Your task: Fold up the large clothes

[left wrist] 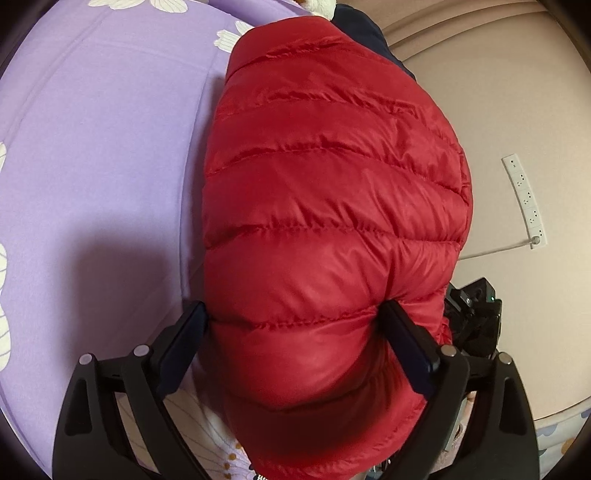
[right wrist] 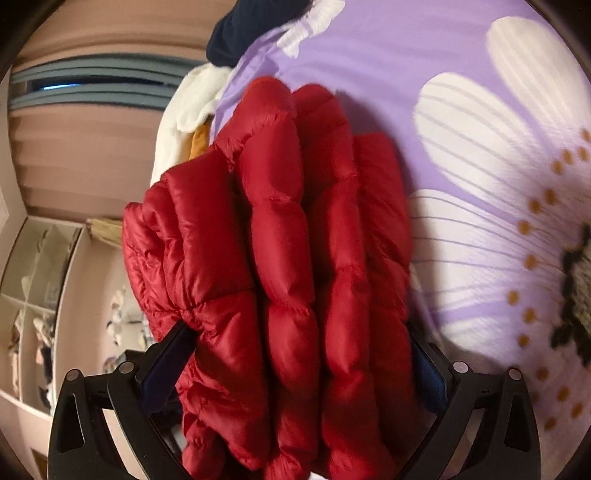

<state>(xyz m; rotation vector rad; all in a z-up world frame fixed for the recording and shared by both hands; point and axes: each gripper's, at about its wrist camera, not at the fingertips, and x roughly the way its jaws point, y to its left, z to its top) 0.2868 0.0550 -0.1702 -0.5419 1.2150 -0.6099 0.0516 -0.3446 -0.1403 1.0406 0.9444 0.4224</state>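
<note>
Red quilted puffer jacket (left wrist: 332, 206) lies on lilac floral bedsheet (left wrist: 110, 147). Left claw (left wrist: 295, 321) and right claw (right wrist: 299, 339) both spread wide around jacket folds; grip unclear.

I'm working in a home bedroom. Below me lies a bed with a lilac bedsheet (right wrist: 388, 48) printed with big white flowers (right wrist: 491, 122). A red puffer jacket (left wrist: 332, 206) lies on it, with a dark garment (right wrist: 255, 26) and a white one (right wrist: 177, 122) heaped at its edge. Beyond the bed I see a pinkish floor (left wrist: 517, 92) with a white power strip (left wrist: 524, 199), and open shelves (right wrist: 33, 295) stuffed with clothes.
</note>
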